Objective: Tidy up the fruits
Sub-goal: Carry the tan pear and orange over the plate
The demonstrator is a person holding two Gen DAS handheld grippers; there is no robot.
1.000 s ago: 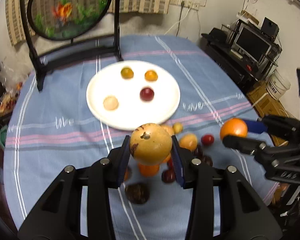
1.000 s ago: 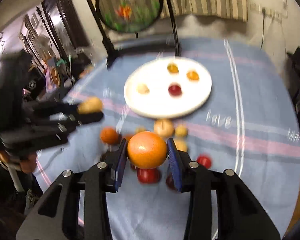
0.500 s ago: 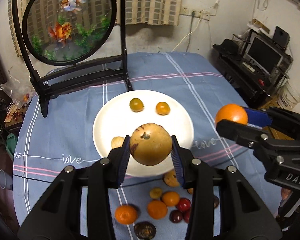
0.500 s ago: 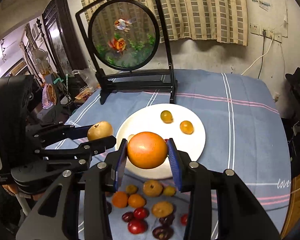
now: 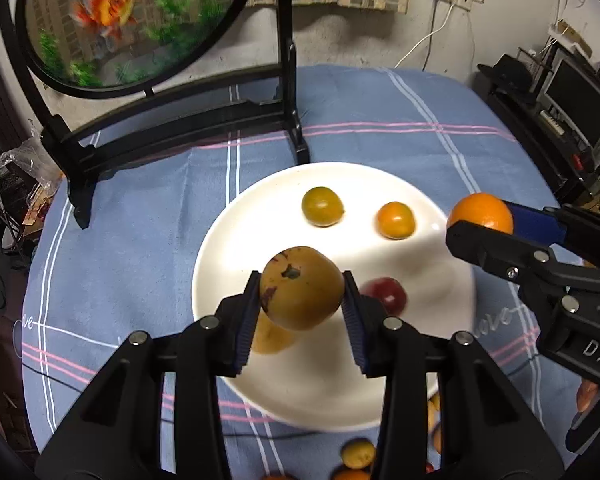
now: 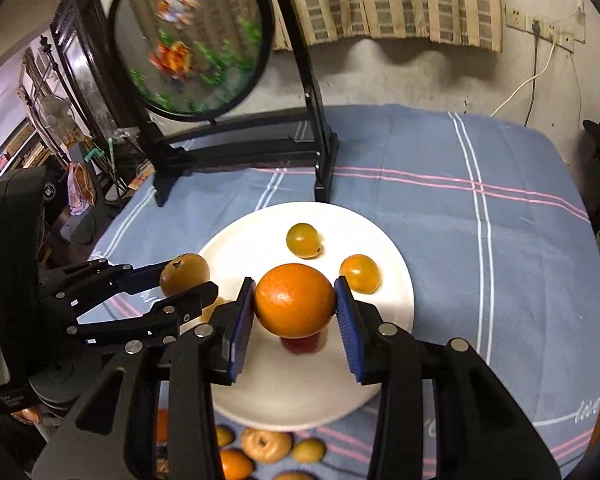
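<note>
Blue tablecloth [image 5: 140, 240]: four fruits plated [image 5: 228, 248], more left loose, brown fruit [image 5: 302, 288] clamped by left gripper [image 5: 300, 312], orange [image 6: 294, 300] by right gripper [image 6: 292, 320].

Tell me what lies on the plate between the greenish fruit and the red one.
Nothing: in the left wrist view, bare white plate separates the greenish fruit from the red fruit.

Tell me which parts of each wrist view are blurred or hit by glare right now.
Left wrist view: the red fruit on the white plate is smeared, the goldfish screen is soft, and glare sits on the plate's right side. Right wrist view: the screen is blurred too, while the held orange stays sharp.
</note>
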